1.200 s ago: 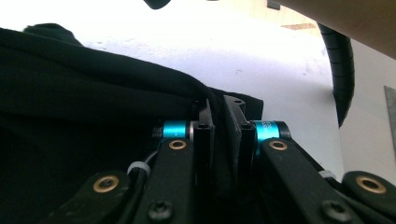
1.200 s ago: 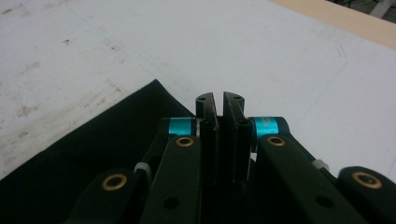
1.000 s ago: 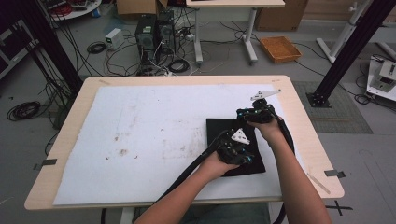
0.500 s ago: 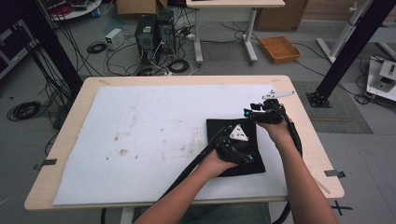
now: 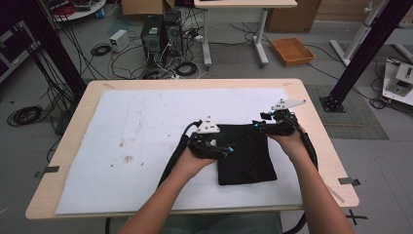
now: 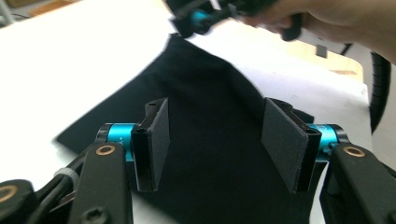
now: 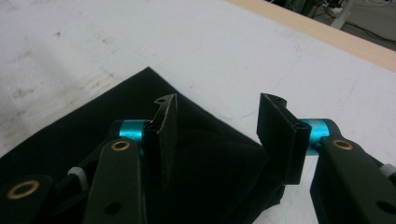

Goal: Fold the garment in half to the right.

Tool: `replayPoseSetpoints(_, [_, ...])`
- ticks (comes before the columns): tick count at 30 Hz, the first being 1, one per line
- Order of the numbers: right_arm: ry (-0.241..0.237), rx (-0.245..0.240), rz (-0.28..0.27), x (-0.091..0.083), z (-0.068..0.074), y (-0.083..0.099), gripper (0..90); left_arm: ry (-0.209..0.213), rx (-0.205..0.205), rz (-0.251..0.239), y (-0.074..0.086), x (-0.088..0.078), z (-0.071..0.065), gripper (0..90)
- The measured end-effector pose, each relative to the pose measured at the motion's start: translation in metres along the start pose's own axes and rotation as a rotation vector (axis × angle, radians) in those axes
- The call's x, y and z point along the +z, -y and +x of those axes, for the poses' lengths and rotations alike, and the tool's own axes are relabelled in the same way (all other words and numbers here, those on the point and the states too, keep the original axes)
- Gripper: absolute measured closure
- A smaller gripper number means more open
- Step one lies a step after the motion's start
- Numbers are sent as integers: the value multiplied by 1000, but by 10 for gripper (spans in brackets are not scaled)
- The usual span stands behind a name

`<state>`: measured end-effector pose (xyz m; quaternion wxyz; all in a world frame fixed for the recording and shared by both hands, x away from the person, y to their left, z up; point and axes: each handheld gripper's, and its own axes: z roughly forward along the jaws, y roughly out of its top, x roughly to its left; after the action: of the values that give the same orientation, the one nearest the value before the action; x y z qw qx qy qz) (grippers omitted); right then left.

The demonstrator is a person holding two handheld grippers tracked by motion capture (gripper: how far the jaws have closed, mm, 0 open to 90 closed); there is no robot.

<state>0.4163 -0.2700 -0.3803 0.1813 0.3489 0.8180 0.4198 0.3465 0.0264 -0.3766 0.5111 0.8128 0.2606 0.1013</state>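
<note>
Black cloth (image 5: pixel 245 155) between both open claws

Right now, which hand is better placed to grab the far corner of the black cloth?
Probably the right. The right gripper hangs open at the cloth's far right corner, which lies just under its jaws. The left gripper, also open, sits over the near left side.
</note>
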Motion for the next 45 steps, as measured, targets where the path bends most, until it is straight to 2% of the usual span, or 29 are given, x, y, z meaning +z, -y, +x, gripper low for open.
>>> replayPoseSetpoints(1, [1,-9,6,0,2,1,482,-11,-5,-2,2,-5,3,420])
replayPoseSetpoints(2, [-12,-17,9,-1,5,3,482,-47,-2,4,8,-16,8,416])
replayPoseSetpoints(4, [-13,-26,13,-3,8,6,481,-69,-9,12,16,-27,13,410])
replayPoseSetpoints(7, [-47,-34,22,-5,17,17,481,-90,-24,27,32,-43,21,409])
replayPoseSetpoints(8, [-47,-34,22,-5,17,17,481,-90,-24,27,32,-43,21,409])
replayPoseSetpoints(9, [-59,-38,31,-4,20,21,481,-95,-31,34,37,-48,23,409])
replayPoseSetpoints(10, [-73,-55,65,0,26,30,482,-106,-52,38,48,-57,27,404])
replayPoseSetpoints(12, [-69,-75,93,4,28,39,483,-111,-74,35,58,-66,30,400])
replayPoseSetpoints(14, [-62,-74,119,6,29,48,484,-116,-94,25,66,-73,32,400])
replayPoseSetpoints(16, [-49,-85,132,4,27,56,490,-121,-110,20,73,-78,34,400])
replayPoseSetpoints(18, [-47,-80,129,1,26,59,490,-118,-109,25,74,-80,34,400])
replayPoseSetpoints(19, [-47,-70,119,-6,23,63,491,-119,-103,29,77,-83,34,400])
replayPoseSetpoints(22, [-30,-88,118,-13,20,67,493,-115,-106,32,80,-83,34,400])
replayPoseSetpoints(23, [-10,-82,128,-18,16,70,494,-117,-111,34,81,-84,36,400])
replayPoseSetpoints(25, [-6,-63,121,-20,12,71,496,-121,-122,26,81,-84,37,400])
replayPoseSetpoints(30, [6,-47,88,-20,10,64,476,-134,-117,28,81,-85,39,400])
replayPoseSetpoints(32, [20,-35,53,-16,9,52,451,-161,-106,42,83,-85,41,400])
replayPoseSetpoints(35, [34,-33,46,-6,7,37,446,-180,-103,46,84,-86,44,389])
replayPoseSetpoints(36, [34,-33,46,-6,7,37,446,-180,-103,46,84,-86,44,389])
replayPoseSetpoints(37, [34,-13,46,1,3,28,444,-191,-102,43,85,-88,45,388])
replayPoseSetpoints(41, [38,22,37,9,-10,12,444,-218,-99,45,88,-96,51,376])
replayPoseSetpoints(44, [67,38,49,13,-20,6,461,-244,-122,45,92,-102,57,364])
replayPoseSetpoints(45, [64,47,51,14,-24,7,487,-250,-132,42,93,-105,59,357])
